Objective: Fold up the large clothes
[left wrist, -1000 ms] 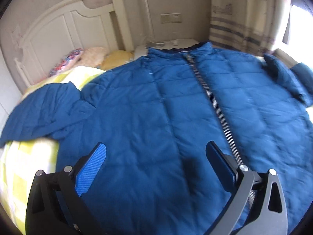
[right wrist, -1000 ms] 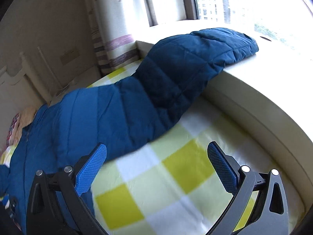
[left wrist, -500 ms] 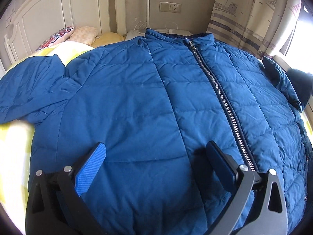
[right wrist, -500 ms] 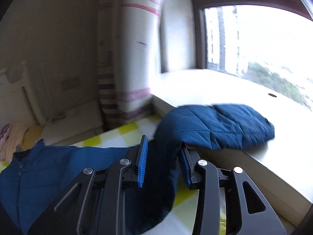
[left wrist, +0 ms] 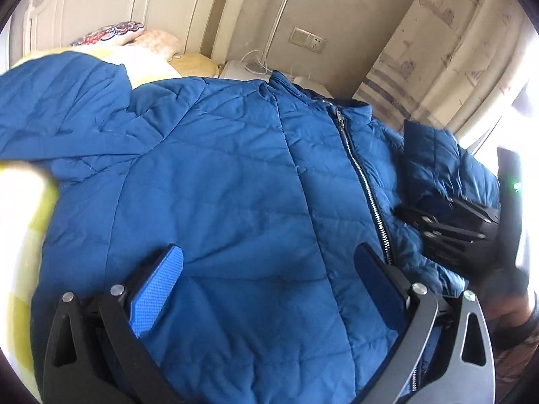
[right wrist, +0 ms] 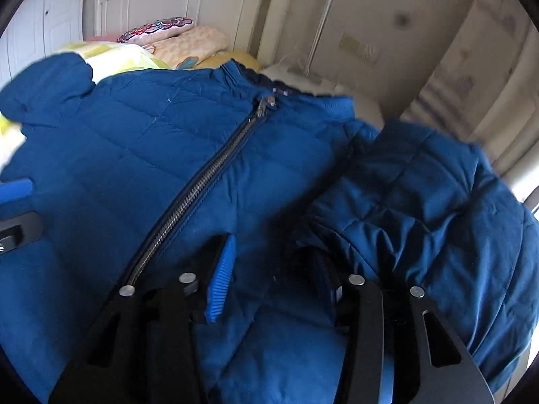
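Your left gripper (left wrist: 267,281) hovers spread wide over the jacket (left wrist: 219,185), left of its zipper (left wrist: 365,190). Your right gripper (right wrist: 274,276) pinches the folded-over sleeve (right wrist: 414,195) right of the zipper; its right finger is buried in fabric.

You have carried the jacket's sleeve (right wrist: 421,195) off the windowsill and over onto the jacket (left wrist: 219,185), where it now lies folded across the chest just beside the zipper (left wrist: 362,181). Your right hand-held gripper (right wrist: 273,272), wide open a second ago, closed on that sleeve and its fingers now stand partly apart, with sleeve fabric between them. Your left hand-held gripper (left wrist: 269,289) has moved closer over the jacket's front, jaws as wide as before.
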Action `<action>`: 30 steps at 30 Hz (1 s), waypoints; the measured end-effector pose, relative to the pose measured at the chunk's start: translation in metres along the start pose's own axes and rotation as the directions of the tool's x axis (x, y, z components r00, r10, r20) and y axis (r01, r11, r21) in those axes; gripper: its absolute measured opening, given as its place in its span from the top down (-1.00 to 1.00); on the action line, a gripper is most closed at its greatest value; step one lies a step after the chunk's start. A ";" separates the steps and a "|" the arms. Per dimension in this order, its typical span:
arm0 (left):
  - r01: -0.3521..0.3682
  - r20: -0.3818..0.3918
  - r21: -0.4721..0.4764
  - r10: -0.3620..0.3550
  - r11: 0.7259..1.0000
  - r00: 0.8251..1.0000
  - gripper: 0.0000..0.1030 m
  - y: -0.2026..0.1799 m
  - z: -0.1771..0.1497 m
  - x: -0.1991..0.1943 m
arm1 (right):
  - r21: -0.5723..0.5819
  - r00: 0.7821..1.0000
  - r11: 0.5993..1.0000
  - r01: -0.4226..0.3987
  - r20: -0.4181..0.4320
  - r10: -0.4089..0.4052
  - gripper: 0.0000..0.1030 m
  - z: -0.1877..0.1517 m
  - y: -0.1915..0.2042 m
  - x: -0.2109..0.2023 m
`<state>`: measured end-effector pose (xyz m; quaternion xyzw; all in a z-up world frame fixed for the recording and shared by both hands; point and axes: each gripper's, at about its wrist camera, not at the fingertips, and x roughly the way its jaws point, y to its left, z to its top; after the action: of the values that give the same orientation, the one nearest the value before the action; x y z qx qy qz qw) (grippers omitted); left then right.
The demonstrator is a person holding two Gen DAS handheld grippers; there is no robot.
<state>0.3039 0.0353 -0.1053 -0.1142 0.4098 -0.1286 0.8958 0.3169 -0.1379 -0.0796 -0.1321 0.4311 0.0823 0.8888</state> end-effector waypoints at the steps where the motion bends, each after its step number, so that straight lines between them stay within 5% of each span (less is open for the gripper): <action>1: -0.002 -0.001 0.001 0.002 1.000 1.000 -0.96 -0.001 0.000 0.000 | 0.044 0.998 0.998 -0.052 -0.021 0.053 -0.19 -0.002 -0.010 -0.006; 3: -0.010 0.001 0.007 0.010 1.000 1.000 -0.95 -0.002 -0.001 -0.002 | 0.152 0.989 0.978 -0.146 -0.015 0.150 -0.33 -0.016 -0.030 -0.030; 7: -0.006 0.009 -0.008 0.006 1.000 1.000 -0.95 0.002 -0.003 -0.004 | 0.236 0.960 0.934 -0.267 0.146 0.237 -0.33 -0.064 -0.067 -0.098; 10: -0.023 0.017 -0.007 0.023 1.000 1.000 -0.95 0.001 -0.003 -0.006 | 0.384 0.952 0.890 -0.244 0.271 0.144 -0.36 -0.089 -0.106 -0.121; 13: -0.031 0.025 0.026 0.031 0.999 0.999 -0.95 -0.005 -0.004 -0.008 | 0.599 0.964 0.770 -0.219 0.256 0.075 -0.44 -0.104 -0.163 -0.106; 17: -0.046 0.039 0.076 0.043 0.996 0.998 -0.95 -0.015 -0.007 -0.011 | 0.654 0.965 0.710 -0.260 0.211 0.158 -0.38 -0.094 -0.184 -0.061; 18: -0.047 0.035 0.072 0.045 0.996 0.998 -0.95 -0.014 -0.007 -0.010 | 0.654 0.965 0.711 -0.259 0.209 0.159 0.00 -0.089 -0.181 -0.058; 22: -0.037 0.014 0.031 0.037 0.999 0.999 -0.95 -0.008 -0.005 -0.007 | 0.493 0.946 0.846 -0.205 0.320 0.043 0.27 -0.044 -0.124 -0.092; 24: -0.035 0.013 0.028 0.035 0.999 0.999 -0.95 -0.007 -0.006 -0.007 | 0.374 0.926 0.905 -0.205 0.373 0.056 0.27 -0.008 -0.087 -0.102; 27: -0.032 0.017 0.031 0.032 0.999 0.999 -0.95 -0.006 -0.007 -0.008 | 0.175 0.898 0.928 -0.328 0.364 0.249 0.25 0.042 -0.031 -0.097; 29: -0.024 0.022 0.014 0.024 1.000 0.999 -0.95 -0.003 -0.007 -0.010 | 0.117 0.885 0.913 -0.391 0.322 0.337 0.04 0.064 -0.007 -0.084; 30: -0.019 0.024 0.004 0.019 1.000 1.000 -0.95 -0.001 -0.007 -0.011 | 0.114 0.879 0.905 -0.409 0.314 0.358 -0.27 0.068 -0.002 -0.082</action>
<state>0.2917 0.0369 -0.1018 -0.1099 0.3998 -0.1197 0.9021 0.3179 -0.1216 0.0257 0.0489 0.3212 0.2370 0.9156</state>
